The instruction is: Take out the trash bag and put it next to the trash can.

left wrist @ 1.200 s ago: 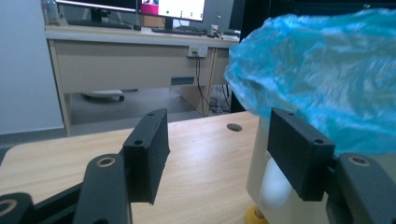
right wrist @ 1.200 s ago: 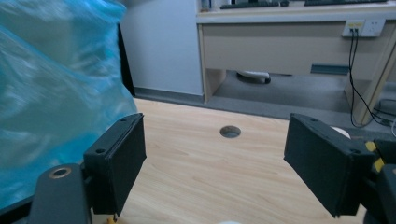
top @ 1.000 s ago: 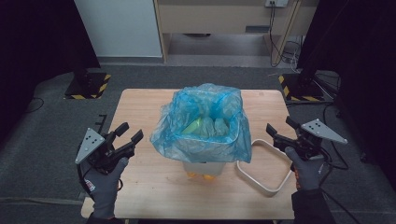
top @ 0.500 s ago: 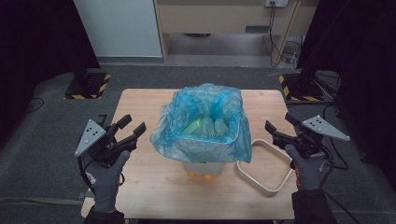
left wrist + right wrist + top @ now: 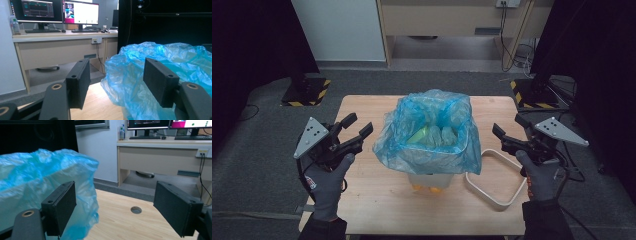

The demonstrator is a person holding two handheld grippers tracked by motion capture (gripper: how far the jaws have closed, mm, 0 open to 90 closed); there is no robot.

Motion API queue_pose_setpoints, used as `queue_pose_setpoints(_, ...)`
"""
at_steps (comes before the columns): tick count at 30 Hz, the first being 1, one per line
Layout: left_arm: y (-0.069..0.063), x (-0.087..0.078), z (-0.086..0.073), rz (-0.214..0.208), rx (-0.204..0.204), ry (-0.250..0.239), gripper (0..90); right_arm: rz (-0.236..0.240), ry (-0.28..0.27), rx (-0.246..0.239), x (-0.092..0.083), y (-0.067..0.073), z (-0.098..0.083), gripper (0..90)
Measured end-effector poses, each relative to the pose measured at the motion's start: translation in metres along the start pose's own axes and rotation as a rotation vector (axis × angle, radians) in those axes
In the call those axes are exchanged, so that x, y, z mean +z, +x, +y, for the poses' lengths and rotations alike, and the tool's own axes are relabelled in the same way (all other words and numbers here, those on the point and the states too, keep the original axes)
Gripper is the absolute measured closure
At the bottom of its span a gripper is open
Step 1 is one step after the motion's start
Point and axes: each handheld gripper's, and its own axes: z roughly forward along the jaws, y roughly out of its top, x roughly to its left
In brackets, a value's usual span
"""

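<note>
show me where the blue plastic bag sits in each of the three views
High view: the blue plastic bag sits mid-table, lining a small bin, between the two tongs.
Left gripper view: the bag takes up the right half, behind the right jaw.
Right gripper view: the bag takes up the left half, behind the left jaw.
Shared landmark: the light wooden table under the bag, seen in all three.

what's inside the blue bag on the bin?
Inside the blue bag: a pale green lump and crumpled blue plastic. Anything deeper is covered by the folds. The bag drapes over a white bin.
</note>
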Motion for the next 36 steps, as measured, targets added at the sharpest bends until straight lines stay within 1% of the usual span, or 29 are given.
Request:
queue_pose_setpoints(1,-0.001,0.001,0.001,-0.004,-0.002,0.0,38.1,0.003,0.0,-0.005,0.0,0.001,0.002,18.2)
queue_pose_setpoints(6,-0.005,0.006,0.006,-0.017,0.011,-0.005,38.1,0.015,-0.004,-0.006,0.003,0.006,0.009,18.3)
queue_pose_setpoints(11,-0.01,0.01,0.011,-0.027,0.017,0.002,38.1,0.024,-0.001,-0.008,0.005,0.009,0.012,18.4)
queue_pose_setpoints(12,-0.011,0.012,0.011,-0.031,0.023,-0.003,38.2,0.026,-0.002,-0.009,0.006,0.01,0.013,18.5)
queue_pose_setpoints(13,-0.011,0.016,0.013,-0.048,0.044,-0.023,38.2,0.028,-0.002,-0.005,0.005,0.011,0.014,18.6)
queue_pose_setpoints(16,-0.015,0.021,0.014,-0.06,0.046,-0.029,38.2,0.037,-0.005,-0.008,0.007,0.013,0.016,18.8)
queue_pose_setpoints(22,-0.025,0.033,0.017,-0.086,0.055,-0.017,38.6,0.057,-0.001,-0.013,0.012,0.02,0.019,19.0)
queue_pose_setpoints(26,-0.029,0.036,0.018,-0.097,0.064,-0.013,38.6,0.066,-0.003,-0.019,0.014,0.024,0.021,19.1)
queue_pose_setpoints(29,-0.03,0.037,0.019,-0.1,0.059,-0.011,38.6,0.069,0.0,-0.026,0.015,0.026,0.023,19.1)
queue_pose_setpoints(34,-0.032,0.04,0.019,-0.107,0.045,-0.005,38.5,0.08,-0.01,-0.019,0.015,0.029,0.027,19.5)
queue_pose_setpoints(36,-0.034,0.041,0.019,-0.113,0.049,-0.001,38.5,0.085,-0.011,-0.019,0.016,0.031,0.029,19.6)
